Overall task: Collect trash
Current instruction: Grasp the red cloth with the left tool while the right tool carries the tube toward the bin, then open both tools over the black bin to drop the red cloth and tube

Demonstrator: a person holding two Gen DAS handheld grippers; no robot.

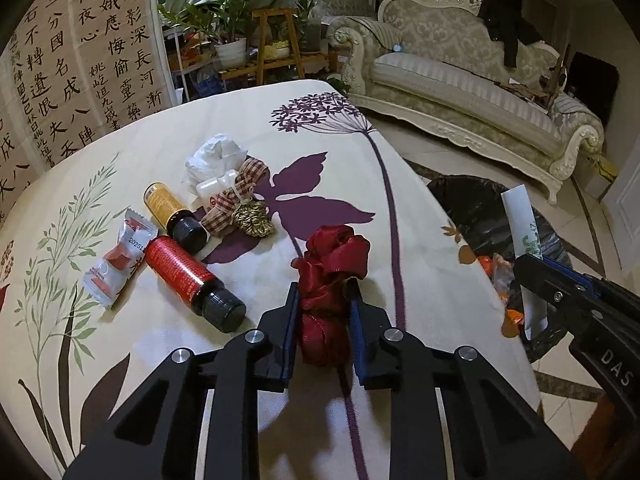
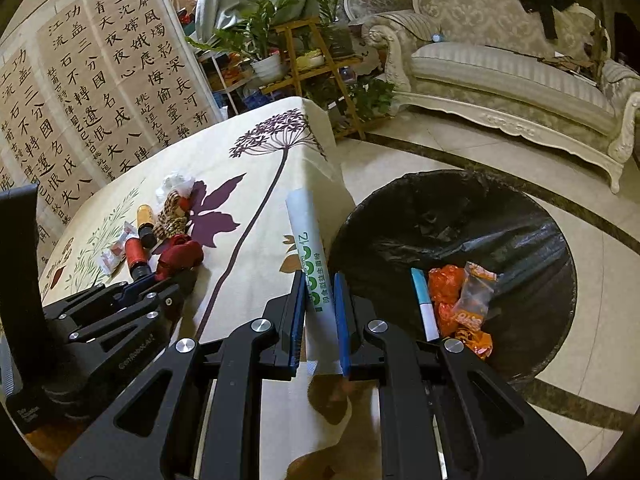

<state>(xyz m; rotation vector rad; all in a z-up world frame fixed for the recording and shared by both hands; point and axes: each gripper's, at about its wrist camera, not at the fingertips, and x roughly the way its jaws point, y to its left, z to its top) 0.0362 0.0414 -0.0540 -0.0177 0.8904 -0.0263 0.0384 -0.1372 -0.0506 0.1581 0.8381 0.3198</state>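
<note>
The left gripper (image 1: 324, 300) has its 2 jaws pressed in on a bunch of dark red ribbon (image 1: 334, 264), which bulges out above the blue pads. No earlier moment is on hand to compare. The ribbon sits over the floral tablecloth (image 1: 360, 168), near the table's edge on the bin side.

The right gripper (image 2: 318, 292) is narrowed onto a flat white paper wrapper (image 2: 314, 256) with green print, held upright between its pads. The wrapper stands just beside the rim of the bin (image 2: 552, 240), over the gap between the table edge and the bin's black liner. In the left wrist view the same wrapper (image 1: 524, 232) sticks up out of the right gripper (image 1: 534, 270) in front of the bin (image 1: 472, 208).

Inside the bin lie orange snack packets (image 2: 460, 300) and a thin blue and white stick (image 2: 424, 304).

More trash lies on the tablecloth, farther from the bin than the ribbon:
- a red bottle (image 1: 188, 276) with a black cap, on its side
- a yellow bottle (image 1: 172, 212) with a black cap, just behind the red 1
- a red and white candy wrapper (image 1: 118, 260), the farthest from the bin
- a checked ribbon (image 1: 236, 204) and a gold cord knot (image 1: 254, 220), touching
- a crumpled white tissue (image 1: 214, 160), behind the checked ribbon
</note>
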